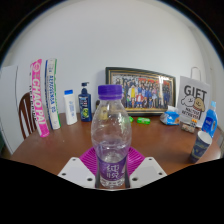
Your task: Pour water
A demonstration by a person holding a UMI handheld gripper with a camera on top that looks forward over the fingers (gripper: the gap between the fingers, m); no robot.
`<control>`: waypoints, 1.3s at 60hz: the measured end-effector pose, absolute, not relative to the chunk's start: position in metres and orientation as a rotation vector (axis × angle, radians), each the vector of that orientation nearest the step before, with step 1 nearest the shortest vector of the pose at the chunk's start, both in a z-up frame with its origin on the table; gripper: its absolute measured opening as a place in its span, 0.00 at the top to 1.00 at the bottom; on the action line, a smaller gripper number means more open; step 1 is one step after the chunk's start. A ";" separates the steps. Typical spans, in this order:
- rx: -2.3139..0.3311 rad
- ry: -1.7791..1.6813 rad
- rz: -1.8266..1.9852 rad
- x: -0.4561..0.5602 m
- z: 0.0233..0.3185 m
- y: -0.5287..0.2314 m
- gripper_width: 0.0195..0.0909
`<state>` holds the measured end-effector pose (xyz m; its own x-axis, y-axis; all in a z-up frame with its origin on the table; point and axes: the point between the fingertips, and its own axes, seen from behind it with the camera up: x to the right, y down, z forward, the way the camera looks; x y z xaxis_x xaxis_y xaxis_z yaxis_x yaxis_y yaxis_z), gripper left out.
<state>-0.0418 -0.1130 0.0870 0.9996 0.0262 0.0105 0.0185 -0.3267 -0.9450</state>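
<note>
A clear plastic water bottle [111,125] with a purple cap and a purple label stands upright between my fingers. My gripper [111,162] is shut on the bottle, with the magenta pads [88,158] pressing its lower body from both sides. The bottle looks mostly full and its cap is on. A dark cup [200,146] sits on the brown table [60,145], off to the right of the fingers.
Along the wall beyond the bottle are pink boxes [40,96], a white bottle [70,106], a dark blue pump bottle [85,102], a framed group photo [141,88] and a "GIFT" sign [193,100]. A wooden chair [24,114] stands at the table's left.
</note>
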 end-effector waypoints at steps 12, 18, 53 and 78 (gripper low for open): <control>-1.865 0.064 0.219 -0.039 0.147 -0.129 0.82; -1.826 0.218 0.464 -0.029 0.192 -0.137 0.82; -1.304 1.262 1.694 0.128 0.226 -0.120 0.82; -1.552 1.104 1.545 0.152 0.211 -0.124 0.82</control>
<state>0.1521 -0.1236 0.2107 -0.0623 -0.1040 -0.9926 -0.9055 -0.4124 0.1000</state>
